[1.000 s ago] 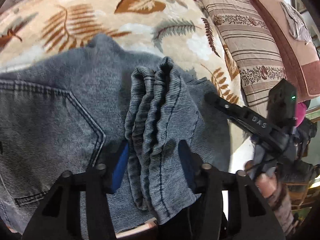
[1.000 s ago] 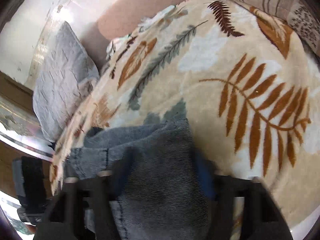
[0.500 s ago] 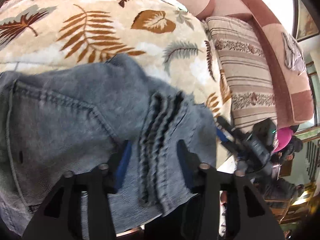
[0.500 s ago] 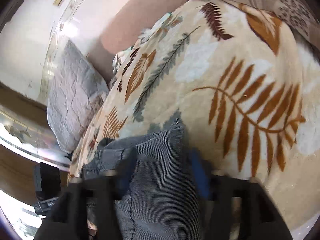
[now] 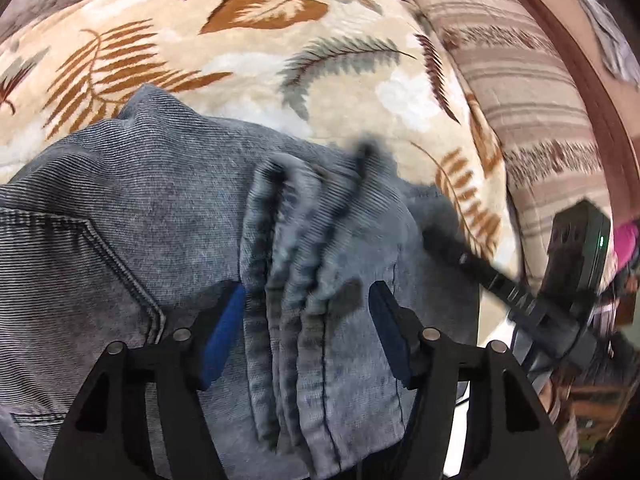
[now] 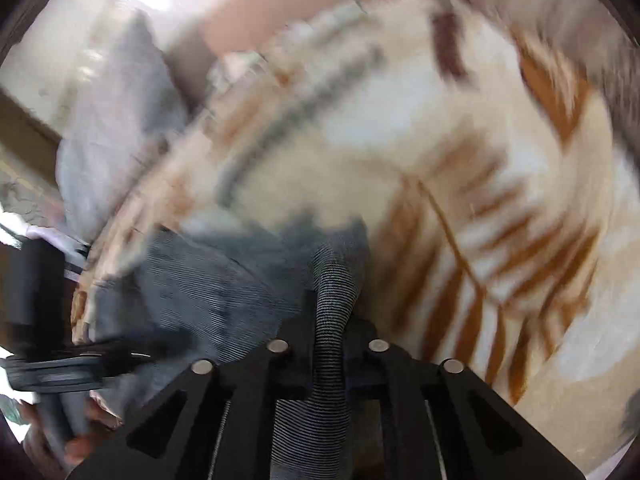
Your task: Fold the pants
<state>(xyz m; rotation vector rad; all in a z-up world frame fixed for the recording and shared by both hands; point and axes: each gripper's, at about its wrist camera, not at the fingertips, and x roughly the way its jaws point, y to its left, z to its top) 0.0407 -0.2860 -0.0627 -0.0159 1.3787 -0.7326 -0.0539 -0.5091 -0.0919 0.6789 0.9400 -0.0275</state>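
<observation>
On the leaf-print beige blanket point(image 5: 256, 60) the grey-blue denim pants point(image 5: 132, 208) lie half folded: left gripper point(image 5: 306, 330) fingers opening, bunched cuffs loose between them, right gripper point(image 6: 328, 334) fingers closing, pinching a denim ridge; next, I'd judge, carry that pinched edge over.

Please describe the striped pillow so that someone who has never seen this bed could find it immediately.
Start from the large cream blanket printed with brown and grey leaves, on which the grey jeans lie. Follow the blanket to its right edge in the left wrist view: the striped pillow lies there, against a pink-brown headboard. Only it has beige and brown bands with small floral borders.
</observation>
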